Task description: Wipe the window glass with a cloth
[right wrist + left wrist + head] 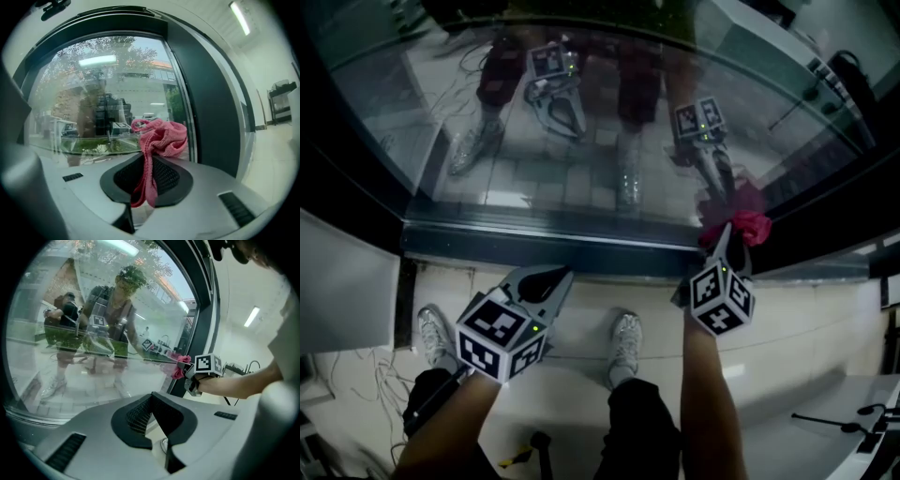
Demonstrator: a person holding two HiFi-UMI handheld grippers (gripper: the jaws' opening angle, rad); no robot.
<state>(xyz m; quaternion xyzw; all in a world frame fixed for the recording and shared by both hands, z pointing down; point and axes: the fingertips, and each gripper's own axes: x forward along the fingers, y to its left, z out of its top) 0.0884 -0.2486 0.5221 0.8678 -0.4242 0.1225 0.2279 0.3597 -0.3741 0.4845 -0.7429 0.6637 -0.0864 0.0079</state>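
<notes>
At the left, held the left gripper (546,279) low and back from the pane, jaws pressed together on nothing. Judged it parked there to leave the wiping side free. Pointed it toward the window glass (581,178) without touching, and stopped short of the dark sill (544,246) below the pane.

Across the middle, found the glass broad and unobstructed, marked only by reflections. Read that as plenty of room for strokes leftward and upward.

At the right, clamped the cloth (161,136) in the right gripper (147,161), jaws closed tight on its lower folds. Left the pink bunch standing above the tips, presumably so that fabric rather than the gripper meets the pane. Set that bunch at or just off the glass, low down and near its right edge. Could not settle actual contact from these views.

Just right of the cloth, met the dark upright frame (206,103), and the sill close beneath. Saw little room rightward or downward, so judged that the next strokes should lead away from that corner and stay clear of both edges.
</notes>
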